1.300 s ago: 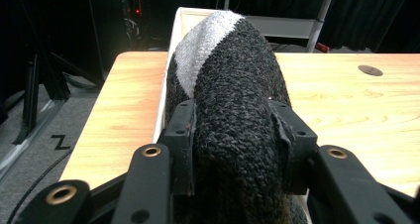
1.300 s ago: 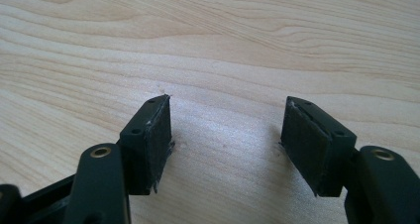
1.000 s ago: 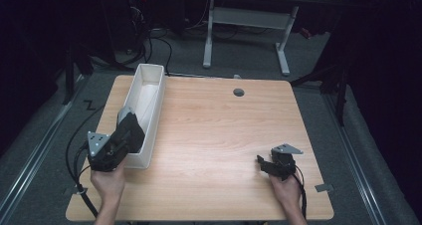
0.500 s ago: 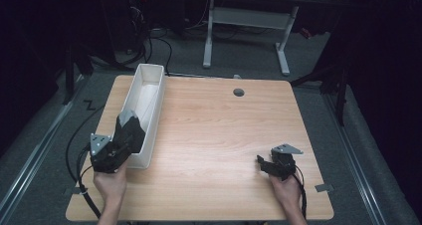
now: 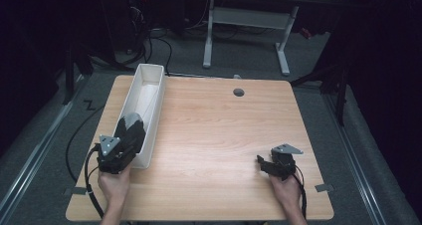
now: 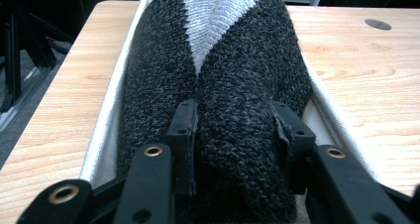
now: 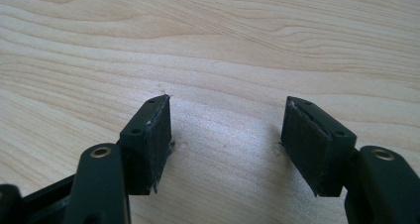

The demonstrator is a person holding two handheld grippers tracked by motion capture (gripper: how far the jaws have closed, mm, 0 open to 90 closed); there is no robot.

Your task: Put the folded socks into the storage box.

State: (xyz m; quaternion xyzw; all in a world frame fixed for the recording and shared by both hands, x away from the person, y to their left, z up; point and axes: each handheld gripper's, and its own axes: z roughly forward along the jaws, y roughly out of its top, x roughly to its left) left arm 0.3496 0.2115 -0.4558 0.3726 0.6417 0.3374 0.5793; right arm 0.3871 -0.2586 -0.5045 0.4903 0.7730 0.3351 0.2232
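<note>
The left claw (image 6: pixel 233 135) squeezes a soft, light knit sock (image 6: pixel 233 75) low over the near end of the white bin (image 5: pixel 149 93), so pinching its thick middle should hold, while the right claw (image 7: pixel 225 140) rests open on the tabletop (image 5: pixel 224 130).

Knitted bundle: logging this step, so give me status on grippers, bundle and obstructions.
Left gripper shut on knitted bundle, bundle low in white bin. Right gripper open, over bare wooden table. Nothing in the way.
</note>
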